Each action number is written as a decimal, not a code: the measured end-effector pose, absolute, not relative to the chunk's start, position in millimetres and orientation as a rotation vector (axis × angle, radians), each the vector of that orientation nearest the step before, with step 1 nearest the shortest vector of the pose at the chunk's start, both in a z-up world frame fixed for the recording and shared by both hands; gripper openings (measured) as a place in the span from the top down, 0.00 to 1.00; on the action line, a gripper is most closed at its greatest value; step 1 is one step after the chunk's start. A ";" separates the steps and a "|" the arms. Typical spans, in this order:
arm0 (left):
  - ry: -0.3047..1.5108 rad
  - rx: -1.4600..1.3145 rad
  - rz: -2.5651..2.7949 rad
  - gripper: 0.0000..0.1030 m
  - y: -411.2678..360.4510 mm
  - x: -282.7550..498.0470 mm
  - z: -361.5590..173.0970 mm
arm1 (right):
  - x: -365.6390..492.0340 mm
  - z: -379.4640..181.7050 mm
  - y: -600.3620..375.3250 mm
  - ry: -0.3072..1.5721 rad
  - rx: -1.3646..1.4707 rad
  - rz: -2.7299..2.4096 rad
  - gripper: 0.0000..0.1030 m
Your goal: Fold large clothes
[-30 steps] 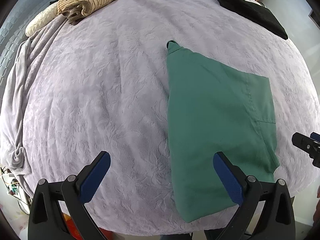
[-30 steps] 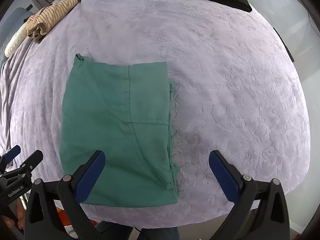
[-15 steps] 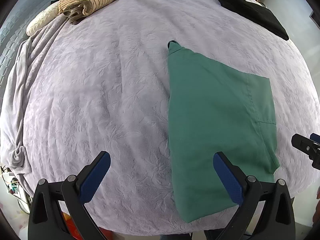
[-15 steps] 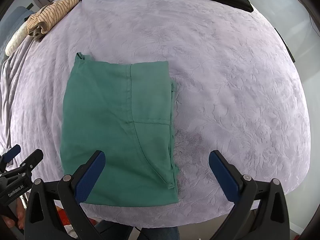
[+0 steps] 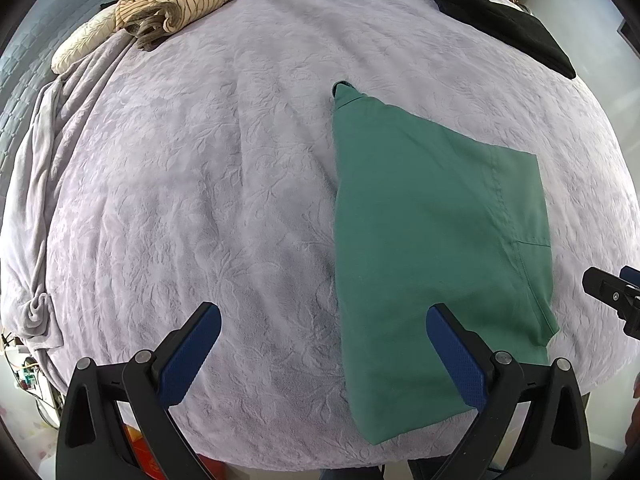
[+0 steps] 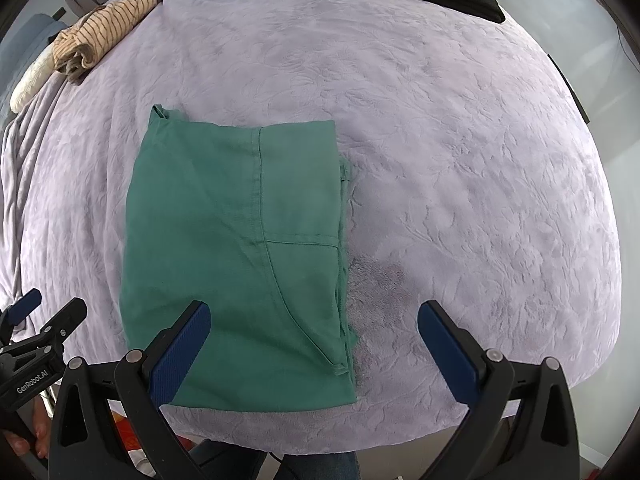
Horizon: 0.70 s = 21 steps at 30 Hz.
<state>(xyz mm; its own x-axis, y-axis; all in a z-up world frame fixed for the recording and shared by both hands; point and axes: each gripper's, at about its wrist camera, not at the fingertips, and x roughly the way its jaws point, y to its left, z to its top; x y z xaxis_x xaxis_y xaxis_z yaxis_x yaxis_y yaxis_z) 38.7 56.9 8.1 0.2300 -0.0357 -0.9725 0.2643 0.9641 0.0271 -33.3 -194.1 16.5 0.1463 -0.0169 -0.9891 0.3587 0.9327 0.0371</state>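
Observation:
A green garment (image 5: 432,248) lies folded into a flat rectangle on the lavender bed cover (image 5: 200,184), near the bed's front edge. It also shows in the right wrist view (image 6: 240,248), with a seam and pocket line on top. My left gripper (image 5: 324,356) is open and empty, above the garment's left edge near the front. My right gripper (image 6: 314,350) is open and empty, above the garment's right front corner. Neither touches the cloth.
A striped beige garment (image 5: 180,0) lies bunched at the back left beside a cream pillow (image 5: 80,46). A folded black garment (image 5: 504,20) lies at the back right. A grey blanket (image 5: 36,184) hangs off the left side.

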 end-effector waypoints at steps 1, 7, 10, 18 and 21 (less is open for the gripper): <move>1.325 0.201 -0.207 0.00 56.7 38.5 8.1 | -32.6 16.0 -194.1 1.404 0.292 -0.275 0.00; 1.324 0.201 -0.207 0.00 56.6 38.6 8.3 | -32.9 16.1 -193.1 1.404 0.291 -0.276 0.00; 1.324 0.204 -0.209 0.00 56.5 38.6 8.5 | -34.0 16.9 -193.1 1.406 0.282 -0.277 0.00; 1.326 0.212 -0.207 0.00 56.2 37.4 8.0 | -35.1 19.5 -192.5 1.403 0.252 -0.282 0.00; 1.327 0.217 -0.210 0.00 55.8 36.1 8.1 | -35.0 19.8 -192.8 1.403 0.250 -0.282 0.00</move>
<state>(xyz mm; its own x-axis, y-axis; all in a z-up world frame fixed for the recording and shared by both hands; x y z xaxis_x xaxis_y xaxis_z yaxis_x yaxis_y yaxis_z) 36.1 55.8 8.1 0.2287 -0.0278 -0.9731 0.2736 0.9611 0.0369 -35.0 -192.8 19.8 0.1438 -0.0465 -0.9885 0.3397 0.9405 0.0052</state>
